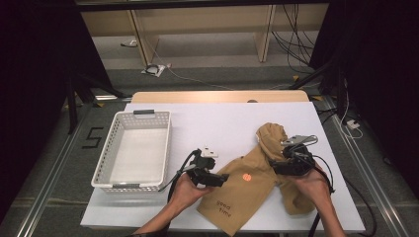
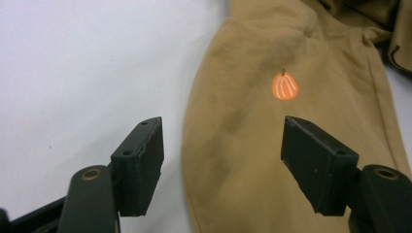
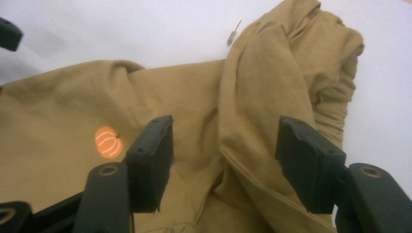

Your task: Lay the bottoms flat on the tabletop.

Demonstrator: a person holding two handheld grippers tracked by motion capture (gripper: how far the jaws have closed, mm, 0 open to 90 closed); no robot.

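Both the left tongs (image 1: 221, 179) and right tongs (image 1: 277, 167) gape empty over the tan garment (image 1: 247, 190) spread beneath them on the table (image 1: 222, 118); a shallow bite risks pinching one layer only; the fold would slump.

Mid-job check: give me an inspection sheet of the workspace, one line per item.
Surface: white table, bare around the work.
Job's things: tan garment with an orange pumpkin print, lying crumpled, its upper part bunched; white basket at left, nothing in it.
Clutter: nothing seen on the table.
Grippers: left claw open over the garment's edge; right claw open over a fold; neither holds cloth.
Cables: one black cable trails from each claw; loose cables on the floor behind.
Surroundings: wooden furniture legs, dark curtains, floor mark "5".
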